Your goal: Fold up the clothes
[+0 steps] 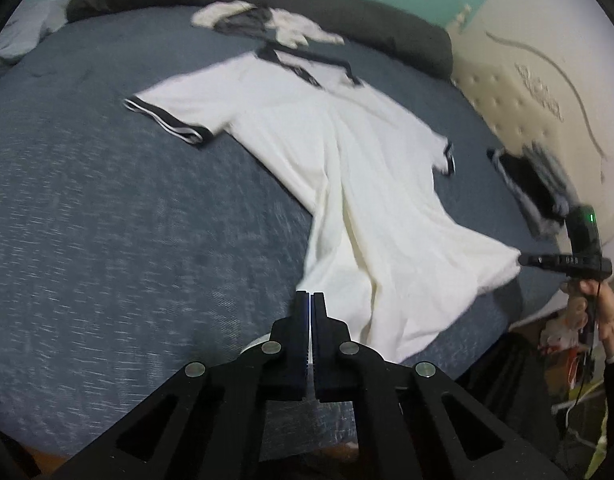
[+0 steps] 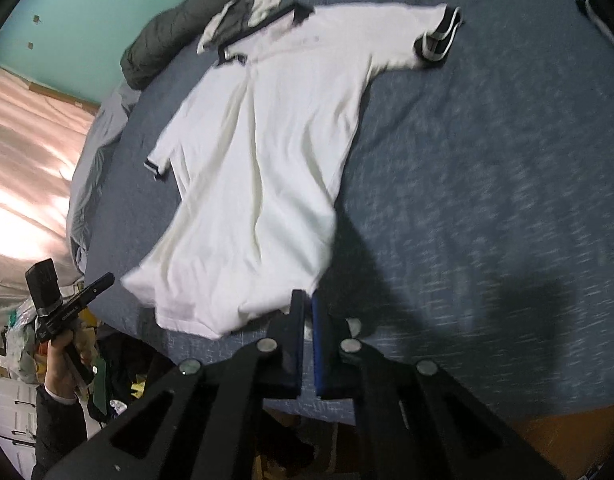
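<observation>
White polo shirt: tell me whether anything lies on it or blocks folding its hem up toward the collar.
Nothing visible does. The white polo shirt lies spread on the blue bedspread, bare on top. Loose clothes lie just beyond its collar. Both claws are shut on its hem corners.

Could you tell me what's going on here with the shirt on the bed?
A person is working with a handheld gripper in each hand over a white polo shirt with dark trim, spread on a blue bed cover. The left gripper and the right gripper are both shut on the shirt's bottom hem, one at each corner, so the hem is pinched for the first fold. The collar end lies flat on the cover. More clothes lie crumpled beyond the collar, against a dark bolster.
</observation>
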`<state>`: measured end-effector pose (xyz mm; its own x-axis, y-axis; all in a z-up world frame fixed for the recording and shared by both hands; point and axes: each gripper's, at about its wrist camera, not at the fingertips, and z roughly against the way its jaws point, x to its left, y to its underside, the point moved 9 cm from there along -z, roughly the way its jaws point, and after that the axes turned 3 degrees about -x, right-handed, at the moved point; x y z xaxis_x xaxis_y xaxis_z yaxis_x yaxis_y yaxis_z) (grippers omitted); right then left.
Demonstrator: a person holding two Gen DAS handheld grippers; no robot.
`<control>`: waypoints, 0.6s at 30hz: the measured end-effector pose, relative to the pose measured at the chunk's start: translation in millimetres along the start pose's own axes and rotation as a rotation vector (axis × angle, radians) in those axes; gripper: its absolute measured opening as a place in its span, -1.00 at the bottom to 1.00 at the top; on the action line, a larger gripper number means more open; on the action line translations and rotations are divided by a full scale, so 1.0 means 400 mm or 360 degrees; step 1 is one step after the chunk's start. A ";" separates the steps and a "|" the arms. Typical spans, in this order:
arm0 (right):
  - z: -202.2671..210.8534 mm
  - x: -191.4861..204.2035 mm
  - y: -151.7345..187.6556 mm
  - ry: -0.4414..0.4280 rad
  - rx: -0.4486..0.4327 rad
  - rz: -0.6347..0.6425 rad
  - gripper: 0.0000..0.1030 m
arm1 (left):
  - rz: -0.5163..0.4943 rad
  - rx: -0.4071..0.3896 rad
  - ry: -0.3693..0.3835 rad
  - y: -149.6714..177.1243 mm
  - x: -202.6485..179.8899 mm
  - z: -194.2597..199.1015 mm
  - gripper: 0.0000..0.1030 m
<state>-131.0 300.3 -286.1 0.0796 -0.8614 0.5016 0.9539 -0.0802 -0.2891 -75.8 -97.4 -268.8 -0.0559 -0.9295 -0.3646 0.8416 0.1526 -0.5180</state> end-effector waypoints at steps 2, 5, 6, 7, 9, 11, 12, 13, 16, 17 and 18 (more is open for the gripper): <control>0.035 -0.005 -0.016 0.0011 -0.0036 0.0009 -0.94 | 0.0025 -0.0026 -0.0010 -0.012 0.019 0.022 -0.99; 0.060 -0.022 -0.026 0.0060 -0.0058 0.0019 -0.94 | 0.0040 -0.0009 -0.0020 -0.008 0.038 0.031 -0.99; 0.062 -0.032 -0.027 0.0080 -0.0059 0.0016 -0.94 | 0.0039 0.0007 -0.0015 0.000 0.037 0.024 -0.99; 0.062 -0.044 -0.027 0.0098 -0.0056 0.0010 -0.94 | 0.0039 0.0024 -0.0009 0.008 0.035 0.017 -0.99; 0.062 -0.068 -0.025 0.0131 -0.0051 -0.0008 -0.94 | 0.0054 0.0061 0.0018 0.029 0.027 -0.005 -0.98; 0.059 -0.094 -0.017 0.0150 -0.0056 -0.0033 -0.94 | 0.0064 0.0095 0.0033 0.047 0.021 -0.029 -0.94; 0.059 -0.106 -0.013 0.0155 -0.0056 -0.0043 -0.94 | 0.0062 0.0113 0.0033 0.056 0.018 -0.041 -0.78; 0.060 -0.117 -0.010 0.0164 -0.0062 -0.0047 -0.94 | 0.0061 0.0131 0.0033 0.064 0.015 -0.054 -0.64; 0.071 -0.147 -0.010 0.0201 -0.0093 -0.0046 -0.94 | 0.0036 0.0180 0.0062 0.079 -0.004 -0.083 -0.17; 0.075 -0.154 -0.011 0.0204 -0.0097 -0.0052 -0.94 | 0.0024 0.0191 0.0074 0.081 -0.011 -0.089 -0.16; 0.079 -0.161 -0.011 0.0208 -0.0100 -0.0058 -0.95 | 0.0010 0.0196 0.0074 0.081 -0.017 -0.095 -0.13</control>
<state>-131.3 371.9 -291.1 0.0029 -0.9149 0.4037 0.9352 -0.1405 -0.3251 -68.5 -73.3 -312.4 -0.0727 -0.9116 -0.4045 0.9015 0.1134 -0.4177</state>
